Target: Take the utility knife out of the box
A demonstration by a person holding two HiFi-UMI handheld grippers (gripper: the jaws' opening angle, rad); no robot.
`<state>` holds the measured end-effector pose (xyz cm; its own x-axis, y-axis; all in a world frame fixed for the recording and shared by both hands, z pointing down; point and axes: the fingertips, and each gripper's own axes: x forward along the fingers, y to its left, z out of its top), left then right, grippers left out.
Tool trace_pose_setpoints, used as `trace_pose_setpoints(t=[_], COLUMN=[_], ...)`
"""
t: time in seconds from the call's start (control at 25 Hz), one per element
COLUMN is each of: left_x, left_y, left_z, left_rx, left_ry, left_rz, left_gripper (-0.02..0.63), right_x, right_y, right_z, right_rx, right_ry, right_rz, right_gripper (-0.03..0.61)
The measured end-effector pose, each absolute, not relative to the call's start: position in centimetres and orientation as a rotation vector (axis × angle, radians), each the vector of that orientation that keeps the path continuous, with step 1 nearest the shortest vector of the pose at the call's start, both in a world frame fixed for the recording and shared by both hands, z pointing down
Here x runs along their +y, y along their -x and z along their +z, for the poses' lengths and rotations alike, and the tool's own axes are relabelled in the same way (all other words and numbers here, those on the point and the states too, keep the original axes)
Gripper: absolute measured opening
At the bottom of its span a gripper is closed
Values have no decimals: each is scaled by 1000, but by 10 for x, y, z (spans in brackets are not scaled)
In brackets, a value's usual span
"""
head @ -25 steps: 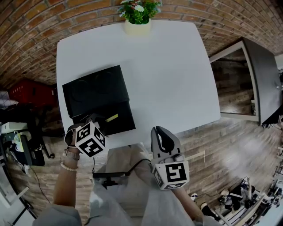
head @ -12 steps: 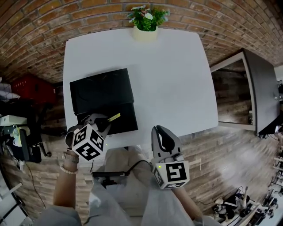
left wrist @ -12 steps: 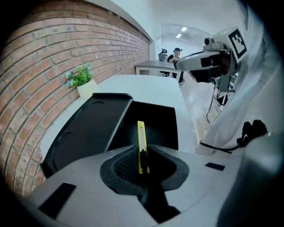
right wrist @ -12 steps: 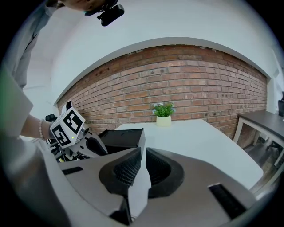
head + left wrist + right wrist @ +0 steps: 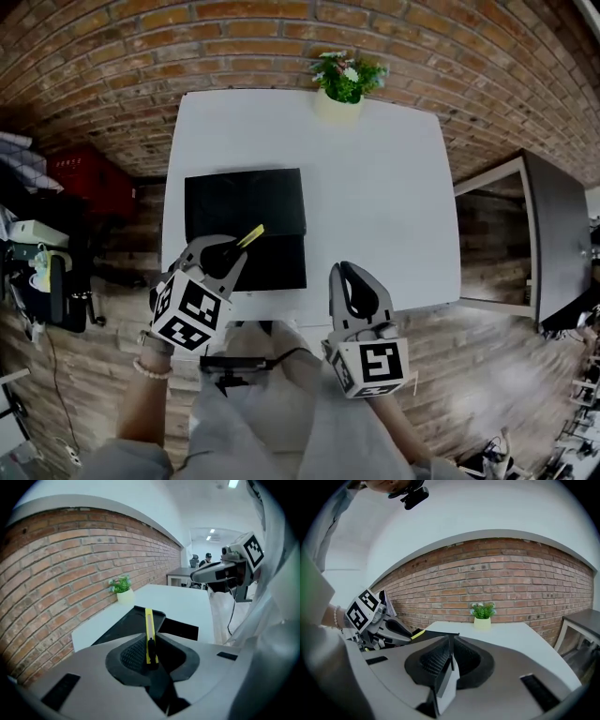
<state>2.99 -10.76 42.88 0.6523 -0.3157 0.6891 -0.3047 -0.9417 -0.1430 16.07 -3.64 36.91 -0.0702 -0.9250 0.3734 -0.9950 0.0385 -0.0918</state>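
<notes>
Yellow utility knife (image 5: 148, 620) tight between left tongs (image 5: 150, 638) near black box (image 5: 246, 202); right tongs (image 5: 451, 639) together, empty.

Showing a potted plant (image 5: 348, 79) sitting at upper centre on a white table (image 5: 384, 206), a brick wall (image 5: 141, 56) curving across the top, a red crate (image 5: 89, 183) lying at left.

One utility knife (image 5: 249, 235), one box (image 5: 246, 202), one potted plant (image 5: 345, 80), one table (image 5: 375, 187), two hand-held grippers (image 5: 228, 253) (image 5: 351, 279).
</notes>
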Motion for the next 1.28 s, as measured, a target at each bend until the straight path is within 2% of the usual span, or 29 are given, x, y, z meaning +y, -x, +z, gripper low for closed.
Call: trace_pose_setpoints(t=[0.48,0.92,1.28], left_x=[-120,-108,-106], left_y=[9,29,45], left_z=[326,266,252], left_rx=[1025,1163,1241], left_ry=[2817,2937,2908], left_rz=[-780,-384,-316], left_gripper=[75,75,75], right_x=[-64,-71,-73], right_y=[-140,-118,-107], right_z=[311,275,267], right_rx=[-2245,-2335,-2359], right_ry=[-1884,-1836,-1818], right_rz=[206,89,68], right_gripper=[60,58,58])
